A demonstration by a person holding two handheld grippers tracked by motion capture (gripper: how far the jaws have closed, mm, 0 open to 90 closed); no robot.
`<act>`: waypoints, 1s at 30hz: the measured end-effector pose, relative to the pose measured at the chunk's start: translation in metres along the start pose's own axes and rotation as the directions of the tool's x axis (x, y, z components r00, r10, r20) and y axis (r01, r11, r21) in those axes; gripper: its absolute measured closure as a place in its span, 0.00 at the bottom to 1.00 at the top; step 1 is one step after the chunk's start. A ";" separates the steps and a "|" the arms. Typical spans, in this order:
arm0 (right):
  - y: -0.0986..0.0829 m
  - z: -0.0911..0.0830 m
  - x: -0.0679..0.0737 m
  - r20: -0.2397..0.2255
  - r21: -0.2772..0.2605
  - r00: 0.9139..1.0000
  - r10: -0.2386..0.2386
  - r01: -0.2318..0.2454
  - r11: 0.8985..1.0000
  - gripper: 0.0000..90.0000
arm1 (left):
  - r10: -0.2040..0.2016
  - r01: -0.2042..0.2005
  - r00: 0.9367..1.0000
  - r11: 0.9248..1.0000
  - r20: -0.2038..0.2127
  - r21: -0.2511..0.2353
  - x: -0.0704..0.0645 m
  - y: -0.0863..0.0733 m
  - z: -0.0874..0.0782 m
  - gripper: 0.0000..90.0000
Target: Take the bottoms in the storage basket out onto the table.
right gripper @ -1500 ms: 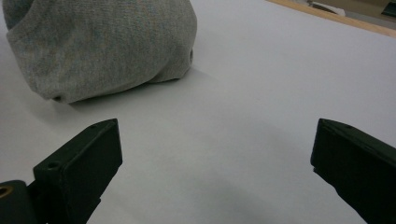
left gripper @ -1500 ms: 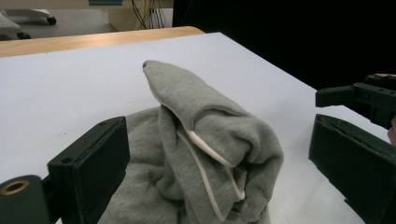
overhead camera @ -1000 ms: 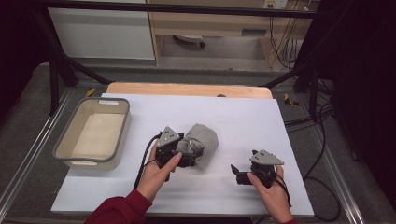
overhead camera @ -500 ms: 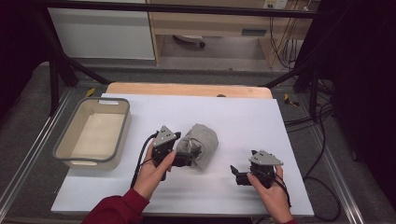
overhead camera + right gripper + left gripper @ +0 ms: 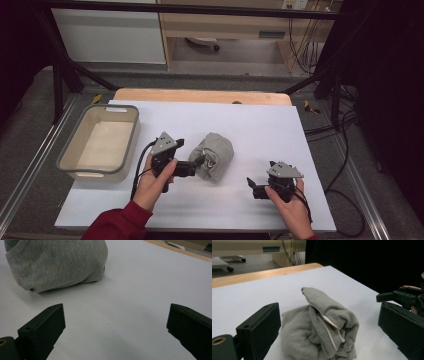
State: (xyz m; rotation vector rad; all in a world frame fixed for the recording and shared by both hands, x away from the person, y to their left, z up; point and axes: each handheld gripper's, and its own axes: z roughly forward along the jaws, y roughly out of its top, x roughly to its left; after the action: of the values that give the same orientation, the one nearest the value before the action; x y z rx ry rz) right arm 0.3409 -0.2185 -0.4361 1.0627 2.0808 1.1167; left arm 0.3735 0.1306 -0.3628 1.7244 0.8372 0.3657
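Two grippers spread wide | left gripper (image 5: 199, 165) fingers straddle grey cloth bundle (image 5: 216, 156) | right gripper (image 5: 253, 186) idle beside bundle | risk: shallow pinch grabs one fold, bundle unrolls

A table (image 5: 300, 130) with a sheet (image 5: 260, 125) laid over most of its top; a strip of the table's far edge lies behind the sheet. A tub (image 5: 67, 155) stands at the sheet's left edge. A bundle of cloth (image 5: 217, 155) lies on the sheet near its middle, to the right of the tub and well apart from it. The left gripper (image 5: 200, 162) sits just left of the bundle, between tub and bundle, with the bundle between its spread jaws. The right gripper (image 5: 251, 184) lies to the right of the bundle and nearer the person, apart from it, jaws spread above bare sheet.
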 end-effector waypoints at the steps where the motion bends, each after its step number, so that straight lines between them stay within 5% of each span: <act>1: 0.000 0.000 0.000 0.000 0.000 1.000 0.000 0.000 1.000 0.02 | -0.002 0.002 1.000 1.000 -0.004 -0.005 0.002 0.001 -0.002 0.04; 24: 0.000 -0.001 0.000 0.003 -0.001 1.000 -0.004 0.004 1.000 0.02 | -0.020 0.015 0.995 0.998 -0.095 -0.060 0.028 0.007 -0.046 0.04; 30: 0.000 -0.001 0.000 0.004 -0.001 1.000 -0.002 0.002 1.000 0.02 | -0.054 0.049 0.995 0.997 -0.087 -0.067 0.033 0.006 -0.055 0.04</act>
State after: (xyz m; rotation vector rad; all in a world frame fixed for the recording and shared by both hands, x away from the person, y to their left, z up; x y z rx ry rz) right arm 0.3403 -0.2189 -0.4353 1.0615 2.0774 1.1139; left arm 0.3645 0.1920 -0.3447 1.6334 0.9224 0.4322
